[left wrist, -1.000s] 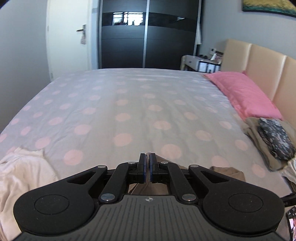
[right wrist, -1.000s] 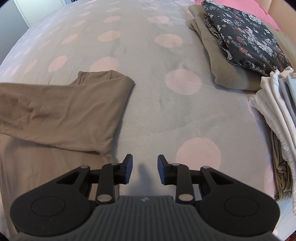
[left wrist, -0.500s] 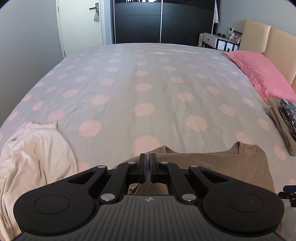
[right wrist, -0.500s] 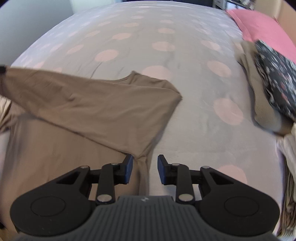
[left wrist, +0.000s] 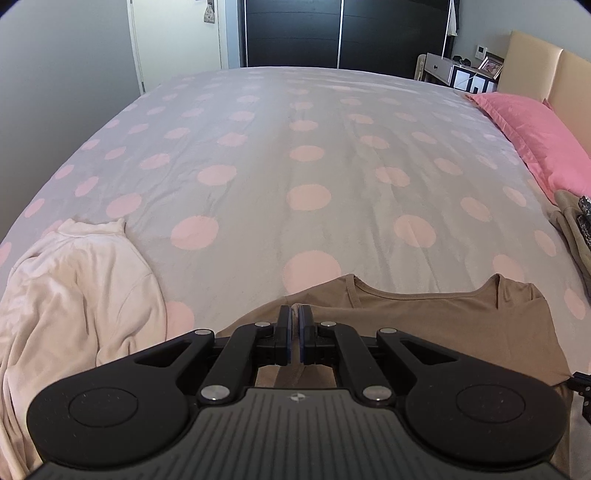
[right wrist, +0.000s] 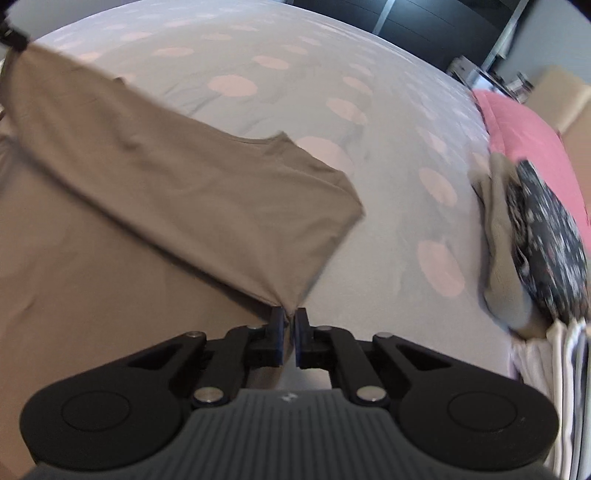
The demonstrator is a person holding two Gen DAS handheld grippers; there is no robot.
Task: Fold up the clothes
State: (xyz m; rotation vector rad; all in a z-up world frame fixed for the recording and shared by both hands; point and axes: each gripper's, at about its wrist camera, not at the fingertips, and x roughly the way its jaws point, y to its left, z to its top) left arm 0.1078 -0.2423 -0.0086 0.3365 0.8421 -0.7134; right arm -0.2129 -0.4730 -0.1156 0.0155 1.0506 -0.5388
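Seen from the left wrist only: wide bed (left wrist: 258, 166) in a grey cover with pink dots, dark wardrobe (left wrist: 343, 33) and pale door (left wrist: 173, 40) beyond it, cream garment (left wrist: 70, 295) crumpled at the near left edge. Seen from the right wrist only: folded pile (right wrist: 532, 236) with a dark flowered piece on top, just beside the pink pillow (right wrist: 532, 147), and a white stack (right wrist: 554, 369) nearer the camera; blurred on that side.

Brown shirt (left wrist: 424, 317) spread flat on the bed's near part, neckline facing away, directly ahead of and under both tools. Left hand-held gripper (left wrist: 294, 325) closed tight, a fold of the brown shirt pinched between its blue pads at the left shoulder. Right hand-held gripper (right wrist: 290, 325) nearly closed on the shirt's (right wrist: 177, 192) corner, cloth tapering to a point right into the narrow gap; upper layer lifted and stretched toward the far left, lower layer flat beneath.
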